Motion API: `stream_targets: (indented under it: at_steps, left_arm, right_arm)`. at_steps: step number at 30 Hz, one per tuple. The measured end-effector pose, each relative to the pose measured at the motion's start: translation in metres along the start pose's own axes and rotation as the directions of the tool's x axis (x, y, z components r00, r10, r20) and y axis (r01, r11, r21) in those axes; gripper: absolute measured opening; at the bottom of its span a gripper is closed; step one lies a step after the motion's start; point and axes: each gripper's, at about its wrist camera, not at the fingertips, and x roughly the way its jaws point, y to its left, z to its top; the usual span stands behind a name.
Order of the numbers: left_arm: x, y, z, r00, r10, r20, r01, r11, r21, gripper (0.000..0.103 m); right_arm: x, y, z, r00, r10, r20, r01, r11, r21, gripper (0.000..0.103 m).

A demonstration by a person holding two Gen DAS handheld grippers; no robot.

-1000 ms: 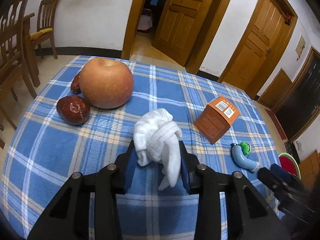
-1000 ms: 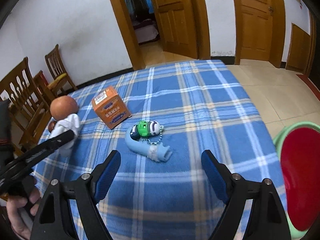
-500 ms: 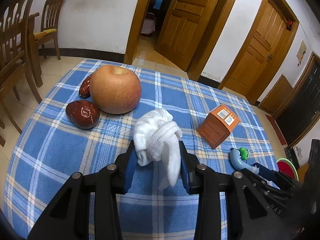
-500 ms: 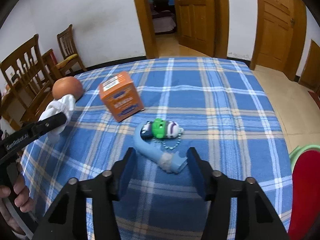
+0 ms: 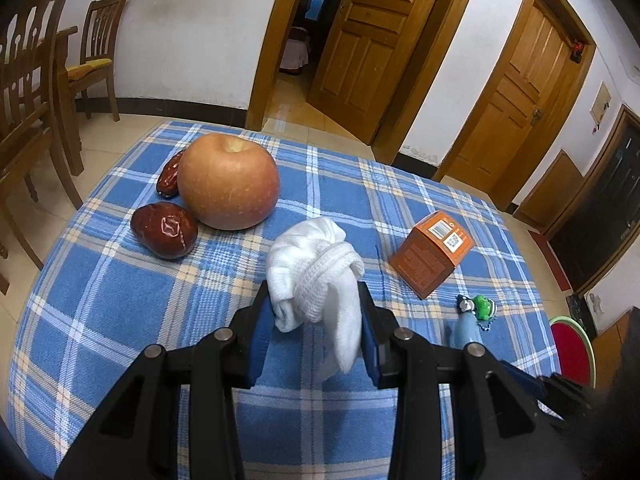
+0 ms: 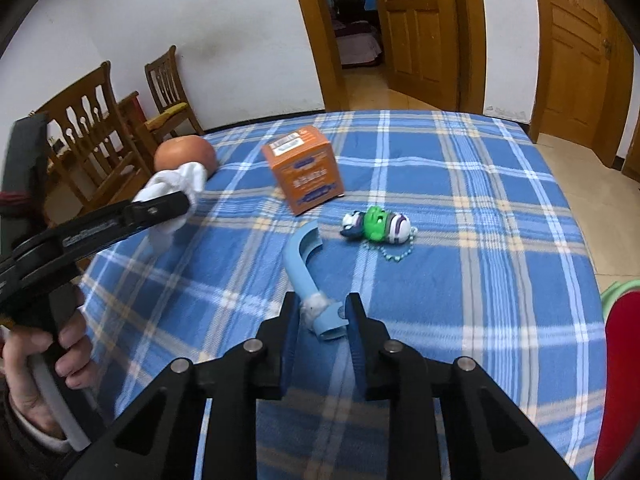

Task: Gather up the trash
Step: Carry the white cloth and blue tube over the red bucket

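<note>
My left gripper [image 5: 314,310] is shut on a crumpled white cloth [image 5: 316,268] and holds it above the blue plaid tablecloth [image 5: 120,300]; the cloth also shows in the right wrist view [image 6: 176,188]. My right gripper [image 6: 322,316] is shut on the near end of a curved light-blue plastic piece [image 6: 304,264] wrapped with a white wad; it lies on the cloth. The blue piece also shows in the left wrist view [image 5: 464,330].
An orange box [image 6: 306,168], a green toy keychain [image 6: 376,224], a large apple [image 5: 228,182] and two red dates [image 5: 164,230] lie on the table. A red-and-green bin [image 6: 620,380] stands at the right edge. Wooden chairs [image 5: 28,92] stand to the left.
My right gripper moved forward over the blue plastic piece and closed on its near end. My left gripper stayed shut on the white cloth and drew back slightly.
</note>
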Motion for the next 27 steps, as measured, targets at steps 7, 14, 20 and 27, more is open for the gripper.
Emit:
stream_targets:
  at_steps: [7, 14, 20, 27]
  left_arm:
    - [-0.003, -0.006, -0.002, 1.0, -0.016, 0.002, 0.016, 1.0, 0.009, 0.039]
    - [-0.018, -0.022, -0.007, 0.999, -0.034, 0.014, 0.033, 0.998, 0.044, 0.039]
    - [-0.04, -0.042, -0.017, 0.998, -0.061, 0.021, 0.058, 0.994, 0.089, 0.039]
    - [-0.053, -0.074, -0.031, 0.995, -0.096, -0.001, 0.095, 0.986, 0.14, 0.039]
  right_arm:
    - [-0.031, -0.004, -0.014, 0.998, 0.007, 0.058, -0.01, 0.998, 0.06, 0.026]
    - [-0.067, -0.023, -0.027, 0.993, -0.023, 0.115, 0.006, 0.989, 0.145, 0.026]
    - [-0.097, -0.044, -0.038, 0.983, -0.066, 0.171, 0.028, 0.976, 0.214, 0.026]
    - [-0.127, -0.071, -0.056, 0.969, -0.12, 0.214, 0.053, 0.954, 0.294, 0.026]
